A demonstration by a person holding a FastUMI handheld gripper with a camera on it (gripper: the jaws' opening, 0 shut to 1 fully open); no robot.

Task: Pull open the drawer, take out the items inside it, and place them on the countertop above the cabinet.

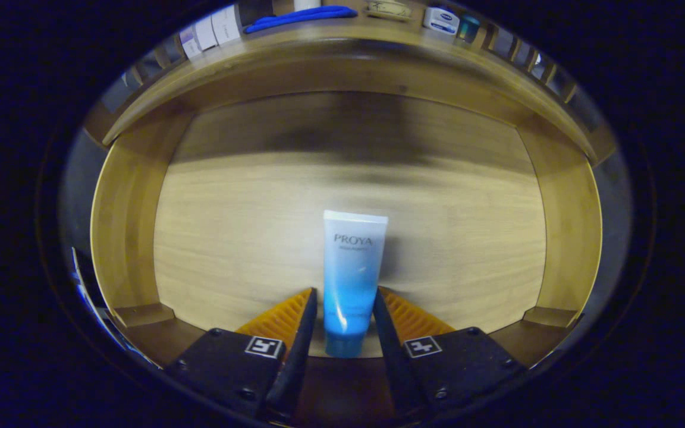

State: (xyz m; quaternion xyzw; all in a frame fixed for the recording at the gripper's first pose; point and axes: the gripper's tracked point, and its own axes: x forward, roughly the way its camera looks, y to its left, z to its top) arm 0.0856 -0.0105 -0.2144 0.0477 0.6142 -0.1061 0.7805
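One tube (351, 279) between tool (345, 303) fingers; drawer (128, 238) open

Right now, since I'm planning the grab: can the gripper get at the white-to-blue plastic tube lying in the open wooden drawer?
Probably yes: the tube already lies between the gripper's open fingers, nothing blocking it.

A line of brand lettering is printed across the upper part of the tube (351, 279), which lies between the fingers of the gripper (345, 312) and points to 12 o'clock. Whether it is pressed cannot be told. A square coded marker is borne on each finger mount. Labels on the boxes (440, 19) at 1 o'clock are too small to be read.
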